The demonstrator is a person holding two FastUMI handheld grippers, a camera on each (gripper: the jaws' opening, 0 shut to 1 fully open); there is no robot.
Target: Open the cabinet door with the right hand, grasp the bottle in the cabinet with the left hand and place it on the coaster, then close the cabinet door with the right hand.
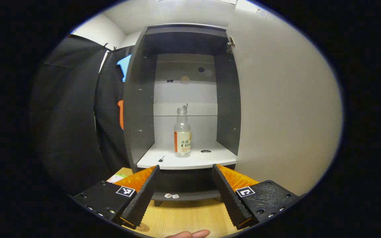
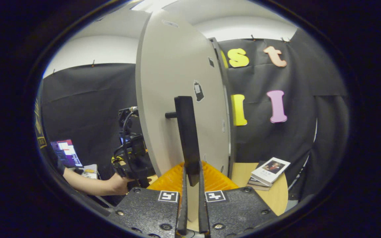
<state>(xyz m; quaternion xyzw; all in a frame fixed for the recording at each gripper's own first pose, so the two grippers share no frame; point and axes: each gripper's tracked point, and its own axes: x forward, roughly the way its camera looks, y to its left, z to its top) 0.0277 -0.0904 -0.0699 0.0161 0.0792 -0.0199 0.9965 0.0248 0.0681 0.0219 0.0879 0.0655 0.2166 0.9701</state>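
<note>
A clear bottle [image 1: 182, 132] with an orange-and-white label stands upright and uncapped on the white shelf [image 1: 190, 160] inside the open dark cabinet [image 1: 137, 109]. My left gripper [image 1: 185, 168] is open in front of the shelf edge, short of the bottle, which lines up with the gap between the fingers. The pale cabinet door [image 1: 283, 115] is swung out to the right. In the right gripper view my right gripper [image 2: 192, 172] is shut on the lower end of the black vertical door handle [image 2: 186, 132] on the door [image 2: 170, 72]. The left gripper [image 2: 131, 155] shows beyond the door's edge, held in a hand.
A wooden table [image 1: 190, 215] lies below the cabinet, with a small round brown disc [image 1: 142, 227] at its near edge. A fingertip [image 1: 190, 234] pokes in at the bottom. Books [image 2: 270, 172] lie on the table right of the door. Black cloth hangs left of the cabinet.
</note>
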